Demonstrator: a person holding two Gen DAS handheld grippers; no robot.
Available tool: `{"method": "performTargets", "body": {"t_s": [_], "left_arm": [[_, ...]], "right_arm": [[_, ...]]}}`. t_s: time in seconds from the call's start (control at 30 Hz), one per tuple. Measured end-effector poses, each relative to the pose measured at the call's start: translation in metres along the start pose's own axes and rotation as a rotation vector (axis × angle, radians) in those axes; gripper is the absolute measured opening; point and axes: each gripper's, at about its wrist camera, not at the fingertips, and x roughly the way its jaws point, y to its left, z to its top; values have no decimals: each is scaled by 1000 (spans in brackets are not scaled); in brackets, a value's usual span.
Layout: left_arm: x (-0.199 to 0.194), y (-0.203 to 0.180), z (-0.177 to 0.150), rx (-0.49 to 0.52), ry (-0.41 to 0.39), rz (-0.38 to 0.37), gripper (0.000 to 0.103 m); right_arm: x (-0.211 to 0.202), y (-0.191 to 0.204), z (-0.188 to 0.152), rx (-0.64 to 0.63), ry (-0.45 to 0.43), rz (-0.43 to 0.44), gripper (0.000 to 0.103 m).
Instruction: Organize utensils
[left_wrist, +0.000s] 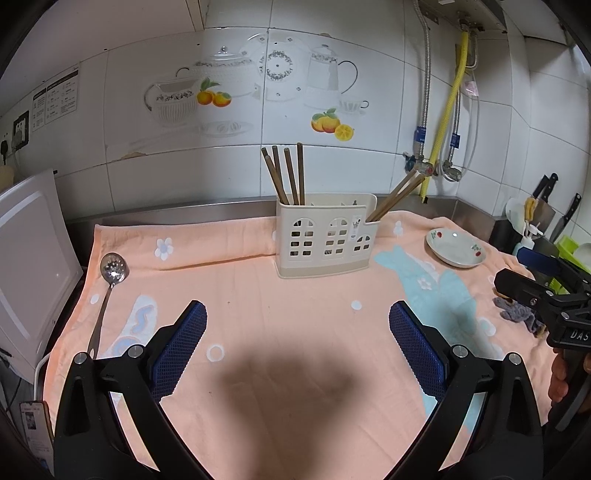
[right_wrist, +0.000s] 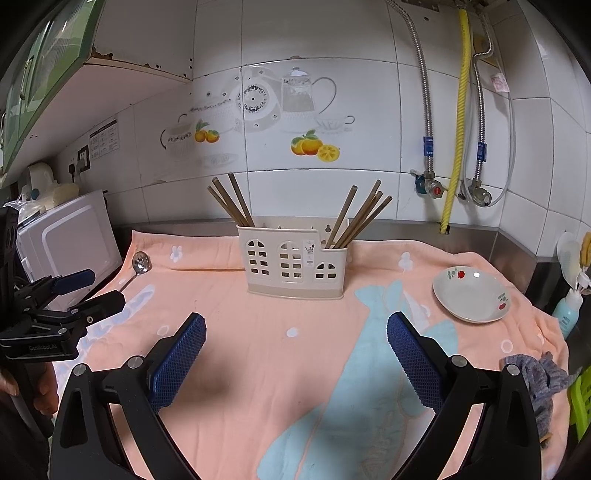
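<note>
A cream utensil holder stands on the peach towel near the back wall. Brown chopsticks stand in its left compartment, and more chopsticks lean in its right one. A slotted metal spoon lies on the towel at the far left. My left gripper is open and empty above the towel's middle; it also shows in the right wrist view. My right gripper is open and empty; it also shows in the left wrist view.
A white dish with a red flower print sits right of the holder. A grey-blue cloth lies at the towel's right edge. A white appliance stands at the left. Knives and a bottle stand far right.
</note>
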Motion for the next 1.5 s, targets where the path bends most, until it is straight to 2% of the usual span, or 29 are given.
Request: {"method": "performTargets", "body": {"t_s": [1.5], "left_arm": [[2,1,-4,-8,7,11,98]], "right_arm": [[2,1,-4,4,8,7,95]]}}
